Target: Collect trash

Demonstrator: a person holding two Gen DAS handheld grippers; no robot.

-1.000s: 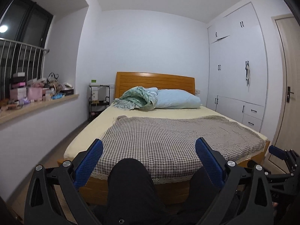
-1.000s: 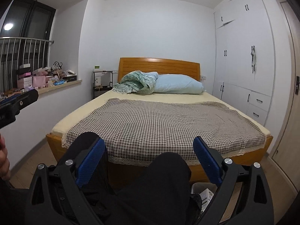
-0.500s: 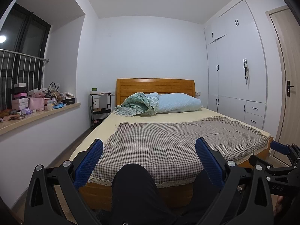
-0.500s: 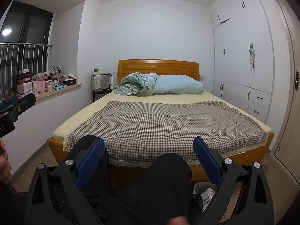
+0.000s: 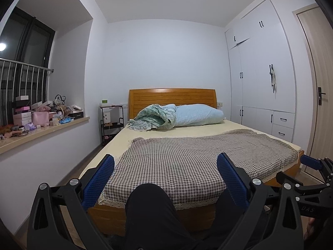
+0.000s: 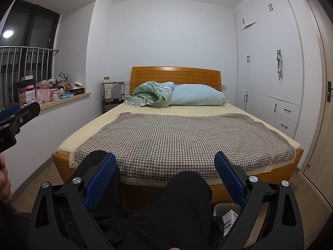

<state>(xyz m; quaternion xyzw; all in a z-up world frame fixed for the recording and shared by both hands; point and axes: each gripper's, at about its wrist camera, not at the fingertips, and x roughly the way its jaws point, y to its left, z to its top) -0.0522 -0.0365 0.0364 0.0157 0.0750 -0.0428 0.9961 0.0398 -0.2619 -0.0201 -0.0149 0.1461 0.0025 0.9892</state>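
My left gripper [image 5: 165, 166] is open and empty, held above a black-trousered knee [image 5: 149, 204] and facing the bed. My right gripper [image 6: 165, 166] is open and empty too, above the other knee [image 6: 187, 191]. A small bin [image 6: 225, 218] with a white carton in it shows low in the right wrist view, on the floor by my right finger. The right gripper also shows at the right edge of the left wrist view [image 5: 312, 163]. The left gripper shows at the left edge of the right wrist view [image 6: 16, 112]. No loose trash shows on the bed.
A wooden bed [image 5: 116, 214] with a checked cover [image 5: 187, 156], a rolled green quilt [image 5: 154, 118] and a blue pillow [image 5: 197, 114] fills the middle. A cluttered window sill [image 5: 47, 131] runs along the left. White wardrobes [image 5: 260, 83] and a door [image 5: 318, 83] stand right.
Both wrist views have tilted up a little, so the ceiling light now shows in the left one. Both grippers stay open and empty.
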